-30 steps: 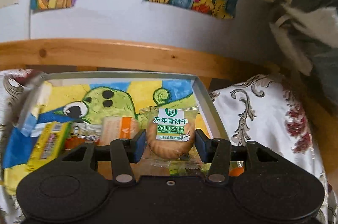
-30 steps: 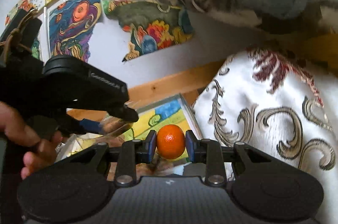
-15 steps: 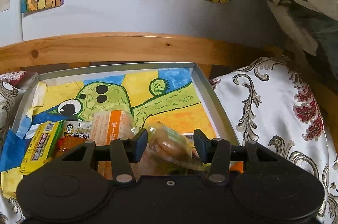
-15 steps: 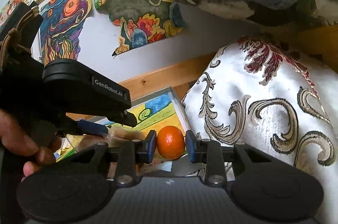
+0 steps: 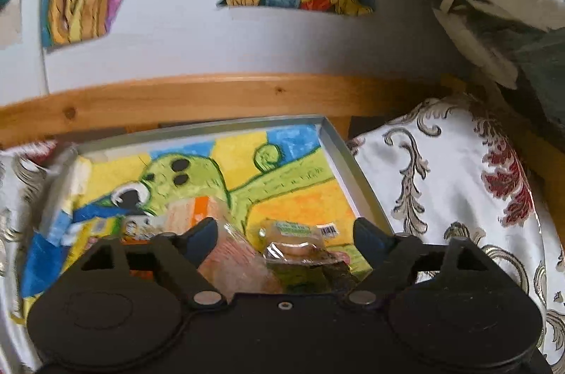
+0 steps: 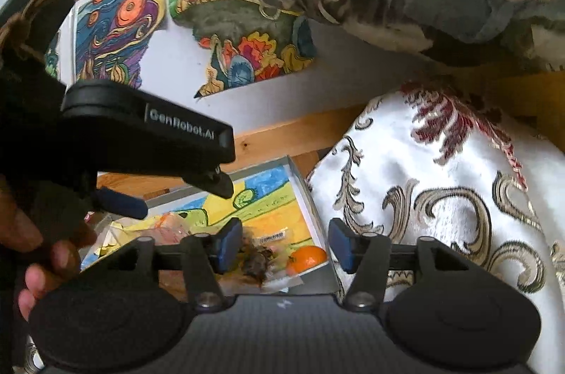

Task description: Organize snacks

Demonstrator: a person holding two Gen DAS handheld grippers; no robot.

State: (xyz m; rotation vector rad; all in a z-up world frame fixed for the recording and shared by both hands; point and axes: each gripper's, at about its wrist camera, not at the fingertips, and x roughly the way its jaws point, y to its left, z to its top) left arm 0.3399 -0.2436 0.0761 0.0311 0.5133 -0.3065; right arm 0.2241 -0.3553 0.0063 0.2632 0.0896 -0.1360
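Left wrist view: the left gripper (image 5: 286, 236) is spread wide apart with nothing between the pads. The biscuit packet (image 5: 295, 238) lies flat in the tray (image 5: 356, 176), down at the 6 o'clock end of the tray floor, just ahead of the fingers. Over at about 8 o'clock there's a loose pile of other wrapped snacks (image 5: 176, 215), kind of blurry so I can't read which is which. The tray floor has a green cartoon drawing, and most of it toward 12 o'clock is bare.

Right wrist view: the right gripper (image 6: 286, 245) is also wide apart and holding nothing. The orange (image 6: 306, 259) sits in the tray's near right corner, roughly 5 o'clock, close to the tray wall. A dark crinkly packet (image 6: 256, 262) is just beside it on the left. The left gripper's body and the person's hand (image 6: 39, 254) fill the 9 o'clock side.

So both drops look done, I'd say. To finish the step cleanly: lift both tools straight up and back before swinging anywhere, since the two are close together and a sideways move could clip each other or drag a wrapper. The orange is round and could roll if nudged, so leave that corner alone.
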